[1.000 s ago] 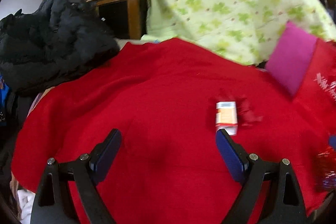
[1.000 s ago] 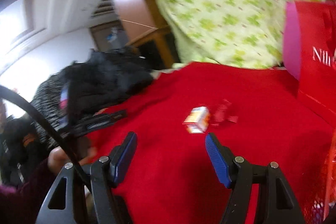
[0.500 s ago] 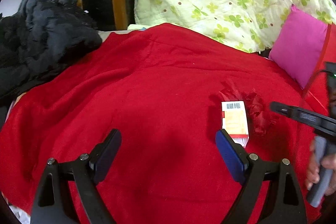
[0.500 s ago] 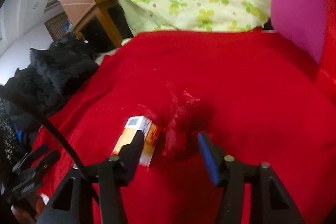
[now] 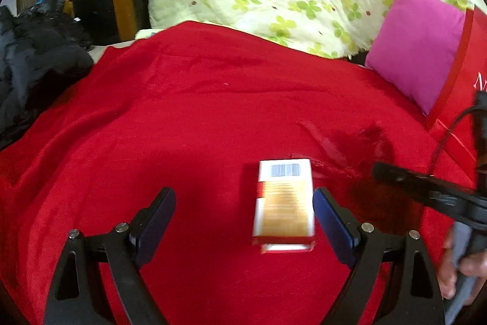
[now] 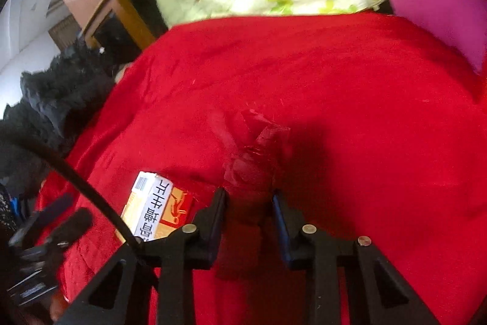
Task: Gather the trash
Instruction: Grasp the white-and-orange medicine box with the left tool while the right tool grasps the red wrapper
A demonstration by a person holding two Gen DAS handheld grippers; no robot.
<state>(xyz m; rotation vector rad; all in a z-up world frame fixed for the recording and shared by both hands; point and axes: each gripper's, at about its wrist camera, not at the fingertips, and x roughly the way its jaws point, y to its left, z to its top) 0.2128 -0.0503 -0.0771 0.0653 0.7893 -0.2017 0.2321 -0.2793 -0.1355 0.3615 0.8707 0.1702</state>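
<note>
Over the last second we brought both tools down onto the red blanket, and the trash now sits right at the fingers instead of well ahead of them — we are at the grasping step, with nothing lifted yet.

Our left gripper is spread wide and empty. The box lies flat between its fingers, hard against the right-hand pad and well clear of the left-hand one. Its long axis runs straight along the tool's line of sight, barcode end pointing away from us (so the fingers face its two long sides).

Our right gripper has narrowed a good deal, and the crumpled red wrapper sits between and just ahead of its tips. Whether the pads already pinch it we cannot tell — red on red hides the contact. The wrapper has no clear long axis.
</note>
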